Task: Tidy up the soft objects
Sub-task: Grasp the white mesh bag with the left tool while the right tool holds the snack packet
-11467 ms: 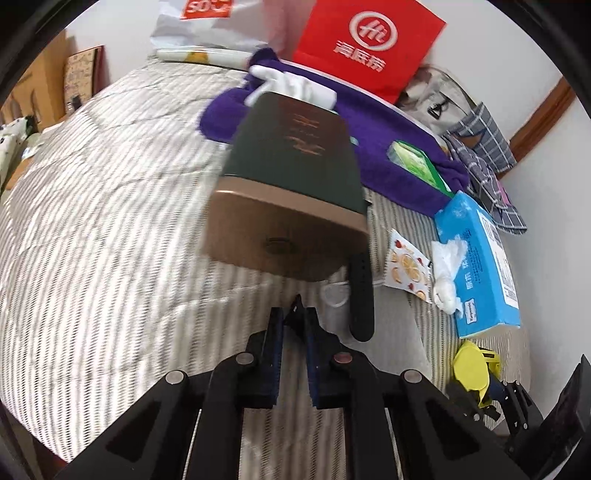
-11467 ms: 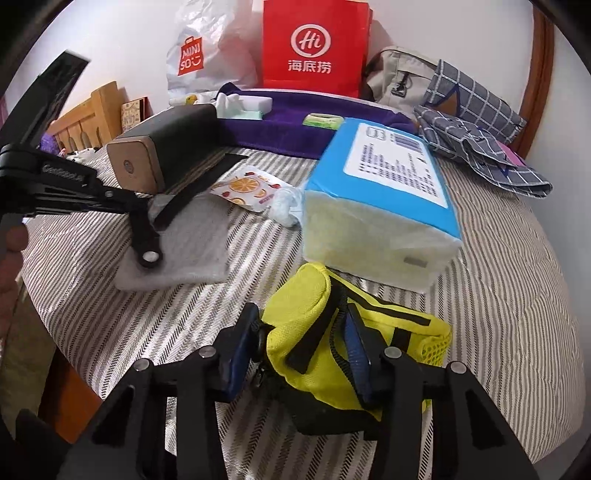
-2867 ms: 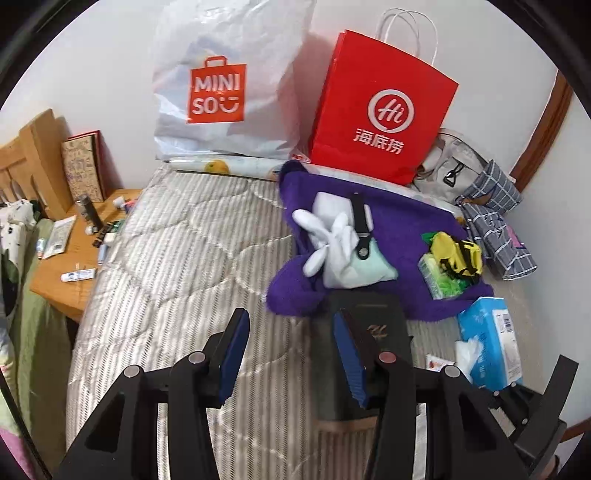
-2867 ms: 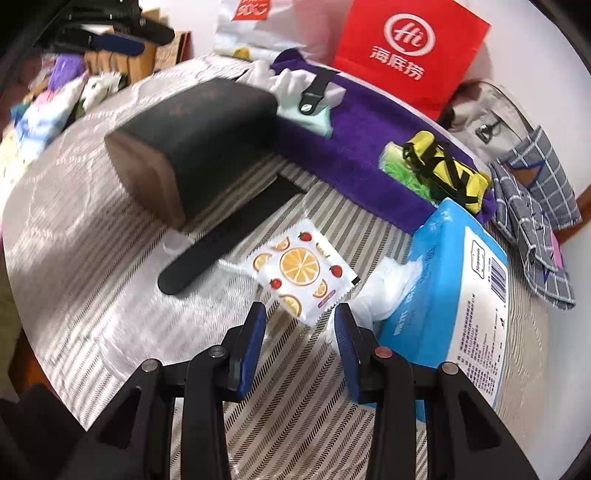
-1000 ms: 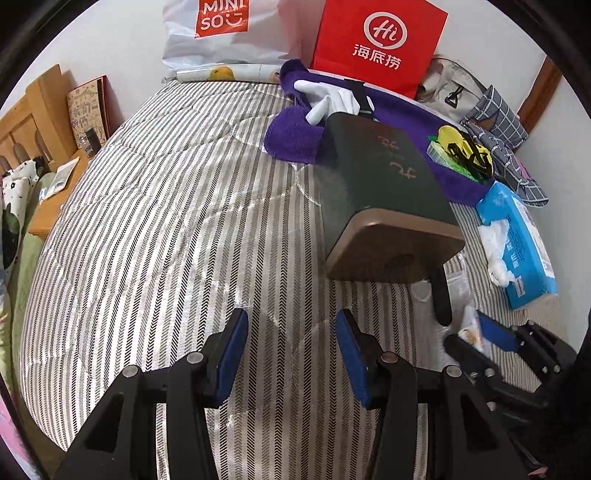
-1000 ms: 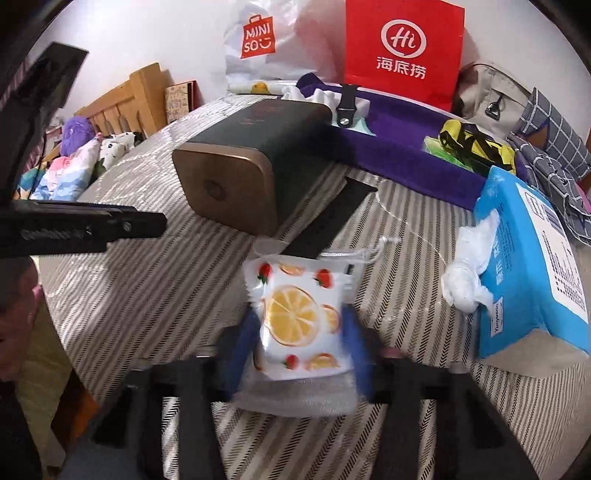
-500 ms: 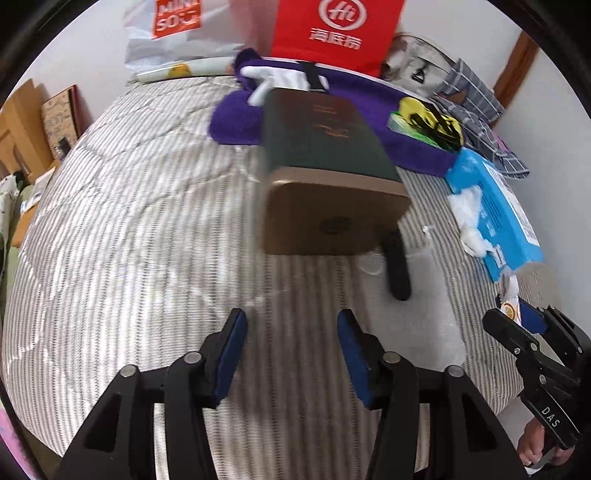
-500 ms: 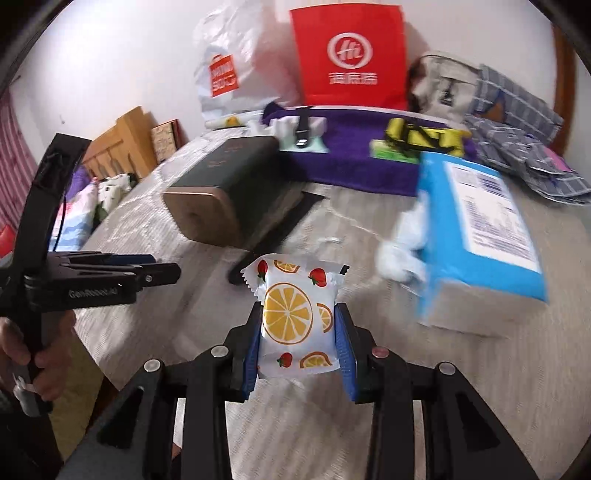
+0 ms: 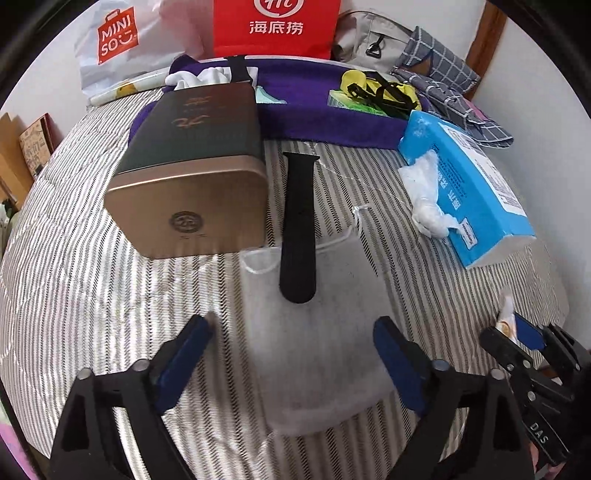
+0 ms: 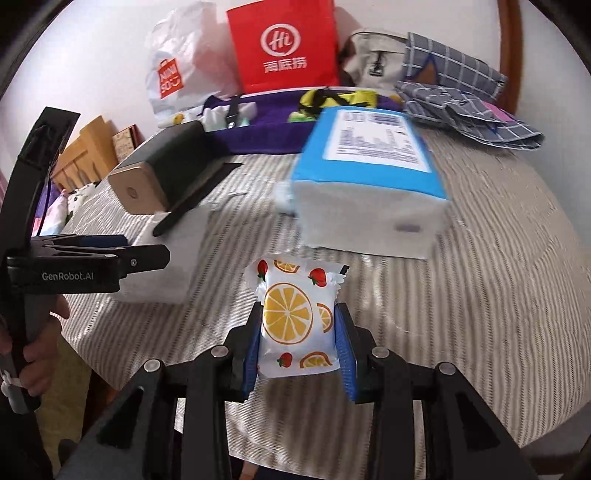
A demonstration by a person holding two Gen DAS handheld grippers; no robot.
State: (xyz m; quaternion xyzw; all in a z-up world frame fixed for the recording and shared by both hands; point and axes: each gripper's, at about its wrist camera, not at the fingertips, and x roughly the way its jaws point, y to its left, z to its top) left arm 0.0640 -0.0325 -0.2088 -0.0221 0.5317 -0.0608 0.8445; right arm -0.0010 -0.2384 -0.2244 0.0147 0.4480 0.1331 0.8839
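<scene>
My left gripper [image 9: 291,332] hangs over a translucent white drawstring pouch [image 9: 317,354] on the striped bed. Its jaws are opening wide, and nothing is pressed between them. A black watch strap [image 9: 299,221] lies partly on the pouch. My right gripper [image 10: 299,332] is shut on a small soft packet printed with oranges and strawberries [image 10: 291,317], held above the bedcover in front of the blue tissue pack [image 10: 369,192]. In the left wrist view the right gripper [image 9: 517,332] shows at the lower right. At the back, the purple towel [image 9: 325,122] holds a yellow pouch [image 9: 376,88] and white gloves [image 9: 199,77].
A dark green box with a gold end [image 9: 192,173] lies left of the strap. A red paper bag [image 9: 273,26], a white plastic bag [image 9: 118,44], a grey backpack [image 10: 373,59] and checked cloth [image 10: 469,107] line the wall. The bed's edge is close below both grippers.
The left jaws have spread much wider and moved over the pouch and strap. The right gripper has carried the packet rightward, and the tissue pack now sits straight ahead of it.
</scene>
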